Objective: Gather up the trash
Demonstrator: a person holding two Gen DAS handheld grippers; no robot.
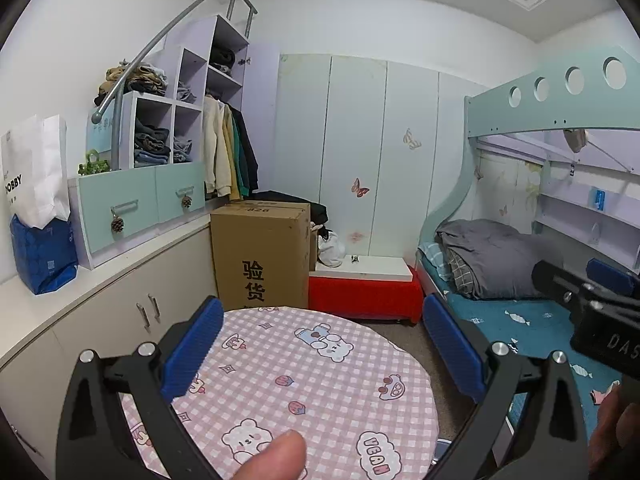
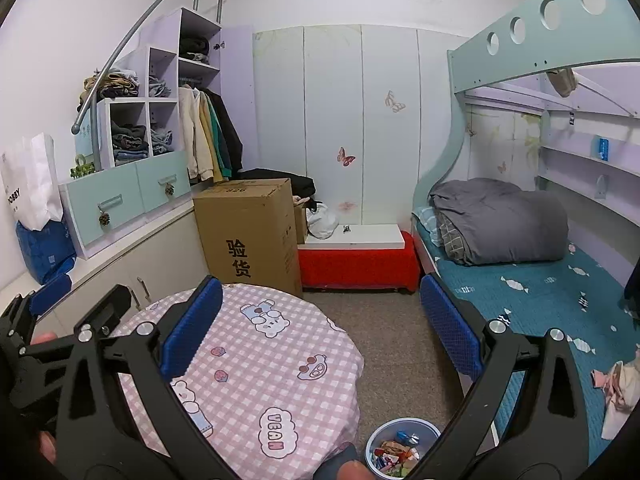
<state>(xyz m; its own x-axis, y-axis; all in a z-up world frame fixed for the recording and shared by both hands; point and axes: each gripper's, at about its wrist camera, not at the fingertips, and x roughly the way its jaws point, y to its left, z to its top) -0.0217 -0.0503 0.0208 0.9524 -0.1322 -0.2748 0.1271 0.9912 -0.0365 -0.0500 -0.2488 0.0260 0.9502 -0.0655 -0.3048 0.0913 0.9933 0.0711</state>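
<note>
My left gripper (image 1: 322,350) is open and empty above a round table with a pink checked cloth (image 1: 320,392). My right gripper (image 2: 320,328) is open and empty, held to the right of the table (image 2: 260,360) over the carpet. A small blue bin (image 2: 400,450) full of colourful wrappers stands on the floor below the right gripper. A crumpled pink and white piece (image 2: 618,384) lies on the teal bed at the right edge. The right gripper also shows at the right in the left wrist view (image 1: 592,300).
A large cardboard box (image 2: 250,232) and a red bench with a white top (image 2: 356,256) stand behind the table. A bunk bed (image 2: 540,288) with a grey duvet lies to the right. A low cabinet (image 2: 120,248) with shelves and bags runs along the left.
</note>
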